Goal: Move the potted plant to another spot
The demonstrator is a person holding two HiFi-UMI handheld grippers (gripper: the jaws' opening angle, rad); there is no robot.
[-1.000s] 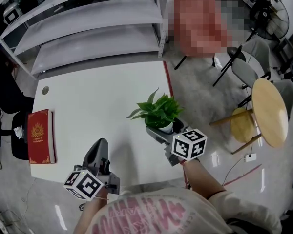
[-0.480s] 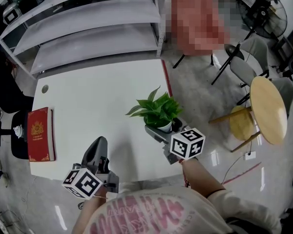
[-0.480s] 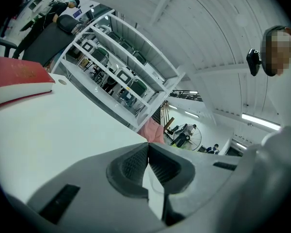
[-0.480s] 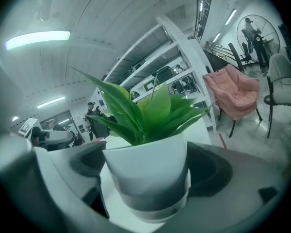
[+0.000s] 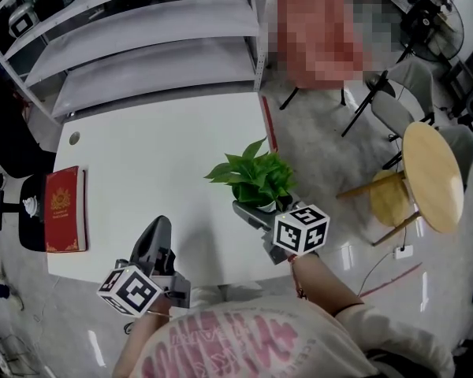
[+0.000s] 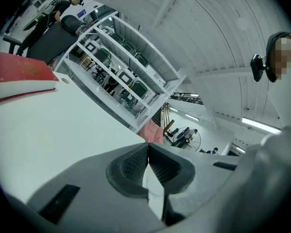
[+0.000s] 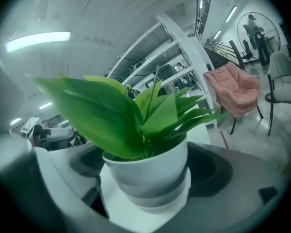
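The potted plant (image 5: 253, 179) has green leaves and a small white pot (image 7: 146, 171). It is near the right edge of the white table (image 5: 142, 160). My right gripper (image 5: 265, 208) is shut on the pot, one jaw on each side of it (image 7: 148, 191). I cannot tell whether the pot rests on the table or hangs just above it. My left gripper (image 5: 158, 231) hovers over the table's front edge, left of the plant. It is shut, the pads touching with nothing between them (image 6: 148, 149).
A red book (image 5: 65, 209) lies at the table's left edge, also in the left gripper view (image 6: 19, 74). White metal shelving (image 5: 142, 38) stands behind the table. A round wooden table (image 5: 433, 176), chairs and a fan (image 7: 259, 28) stand on the floor to the right.
The plant's leaves have turned a little in the right gripper's hold; its place on the table is almost the same. The left gripper drifted slightly down and left.
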